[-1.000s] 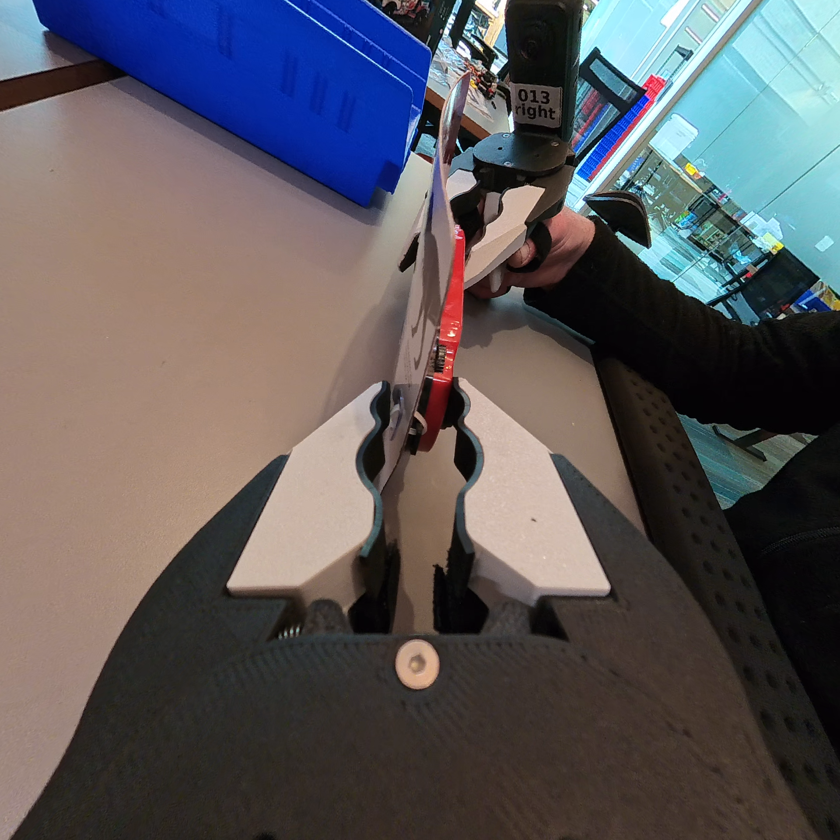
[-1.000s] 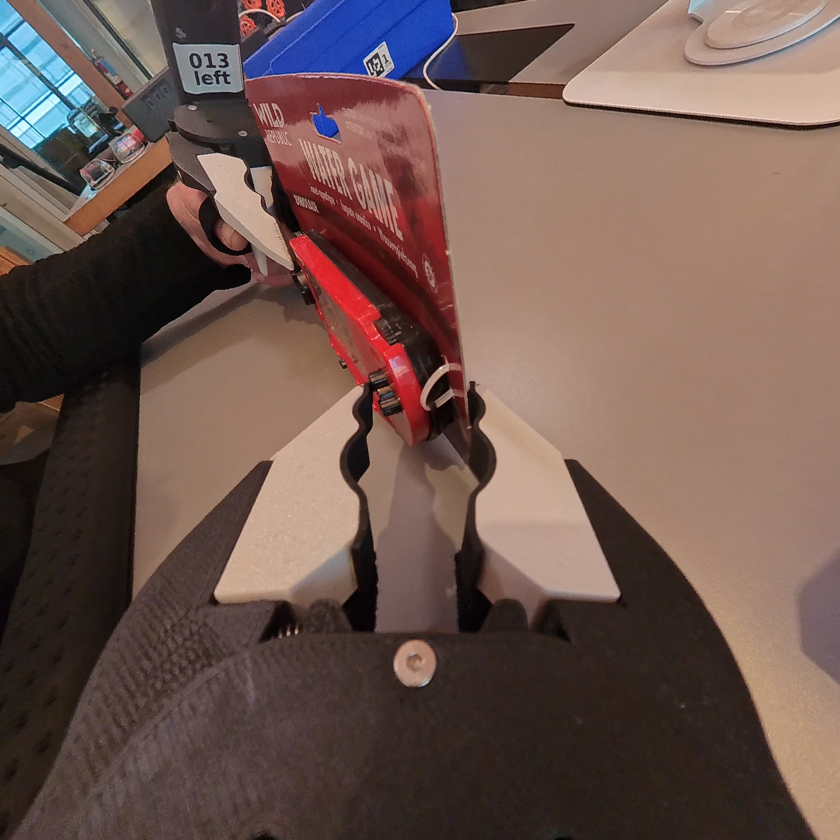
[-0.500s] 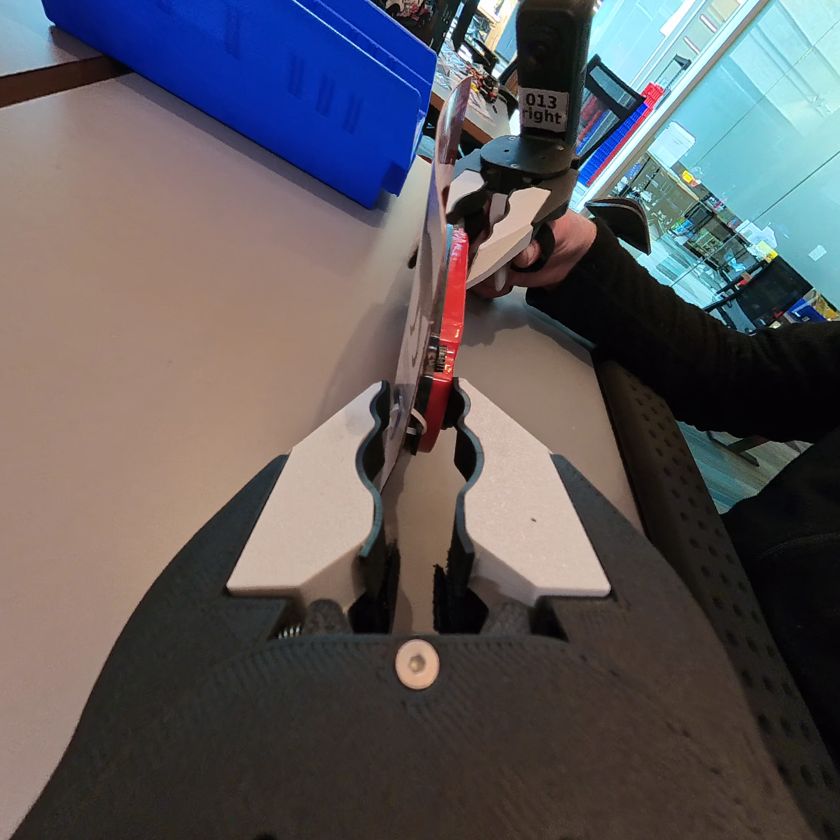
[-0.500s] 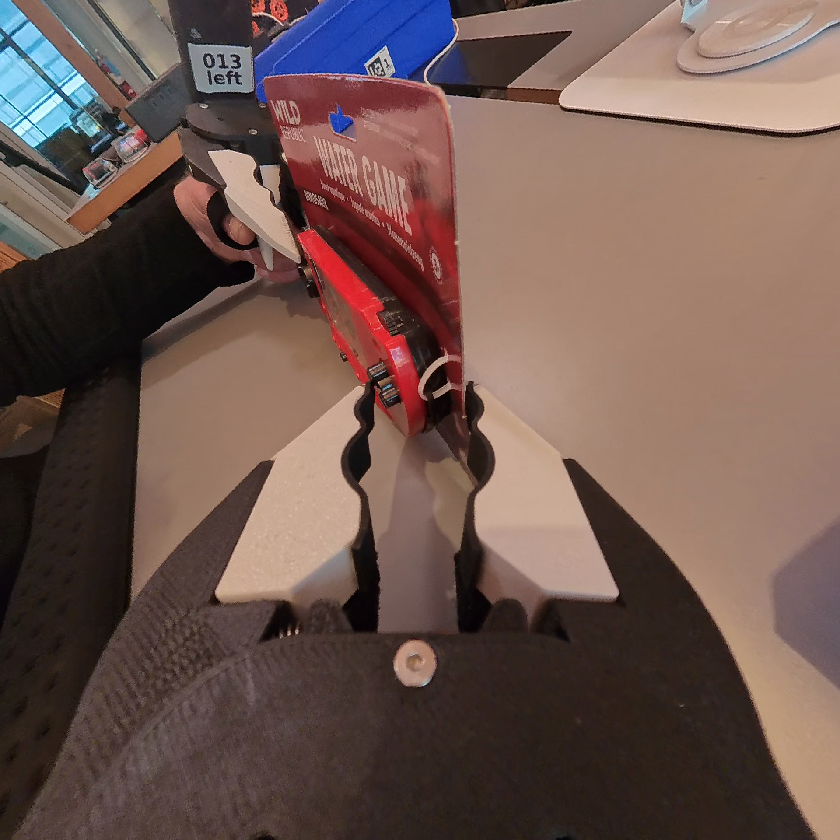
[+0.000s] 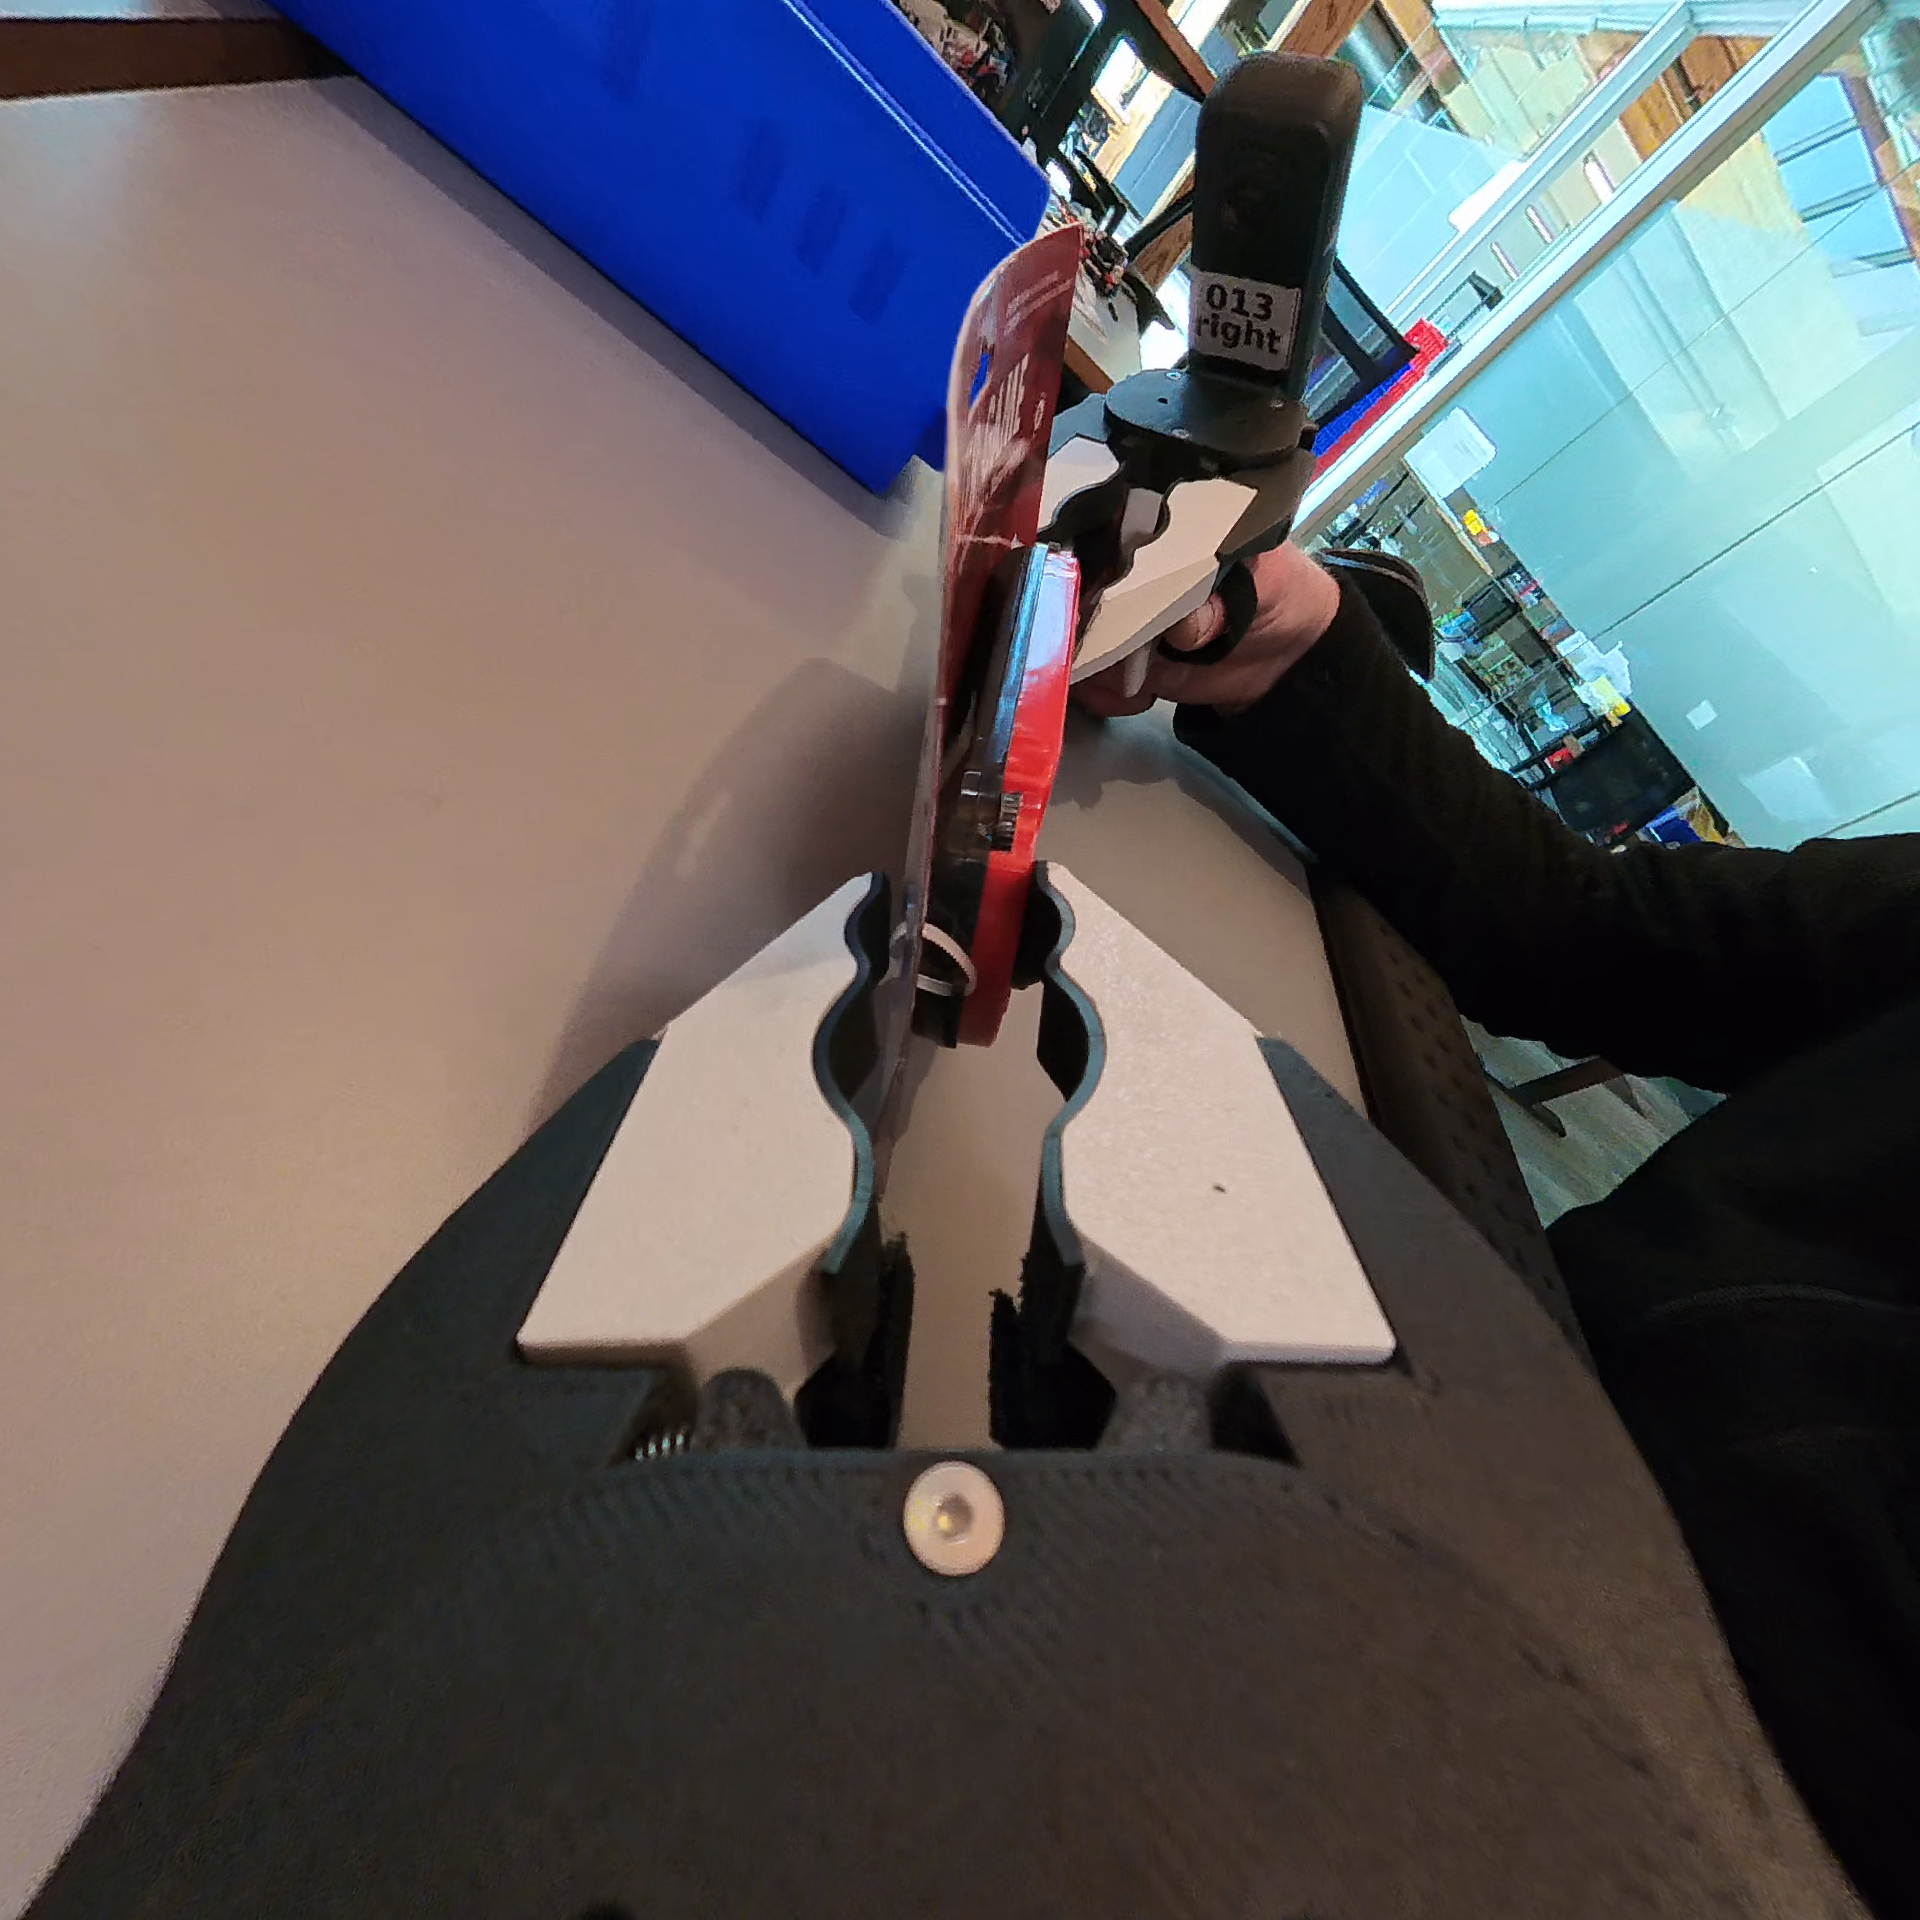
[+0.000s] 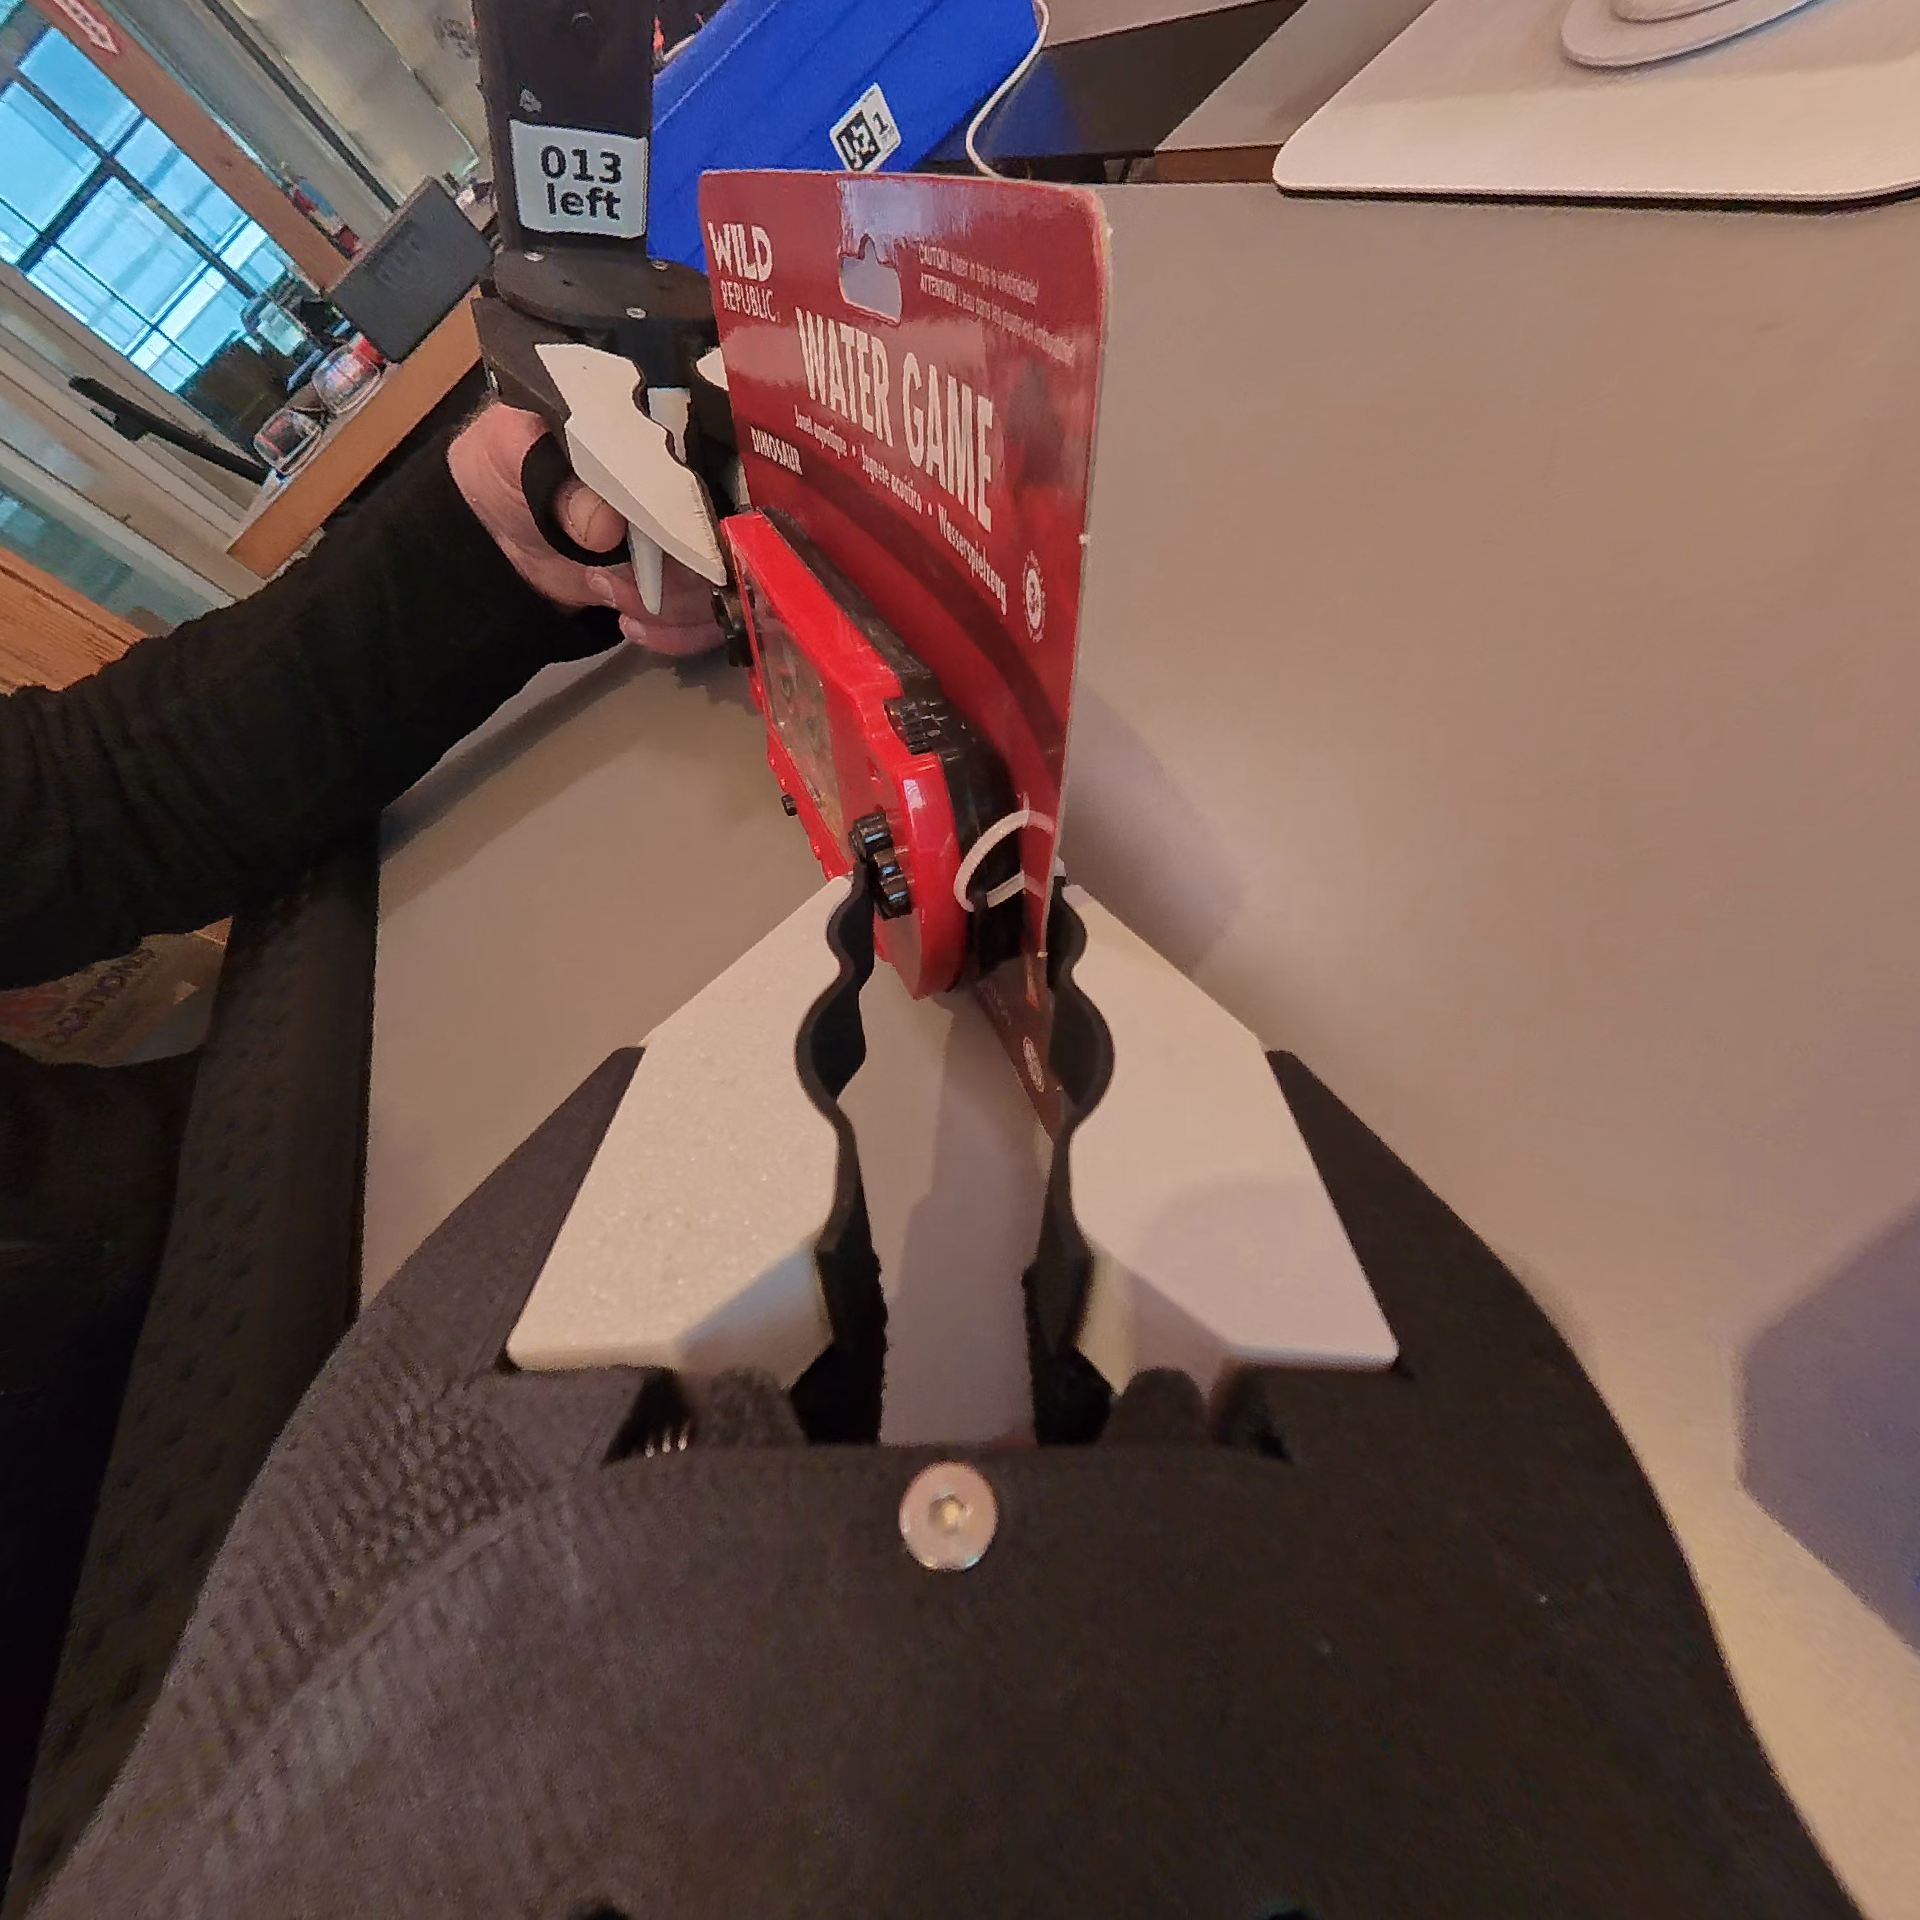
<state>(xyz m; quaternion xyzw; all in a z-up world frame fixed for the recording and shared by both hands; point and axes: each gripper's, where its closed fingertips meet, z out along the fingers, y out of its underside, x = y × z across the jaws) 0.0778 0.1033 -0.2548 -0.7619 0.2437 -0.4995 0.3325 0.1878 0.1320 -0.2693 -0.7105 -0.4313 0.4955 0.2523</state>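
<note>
I am pinching the red carded toy [image 5: 1013, 748] upright above the worktop [image 5: 364, 675] between both grippers, left gripper [image 5: 961, 914] and right gripper [image 6: 961, 914] each clamping one end.

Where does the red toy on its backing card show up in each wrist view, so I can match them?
Left wrist view: red toy at centre, edge-on between the fingers.
Right wrist view: red toy at centre, front and backing card visible.
Shared landmark: blue bin at the top.
</note>
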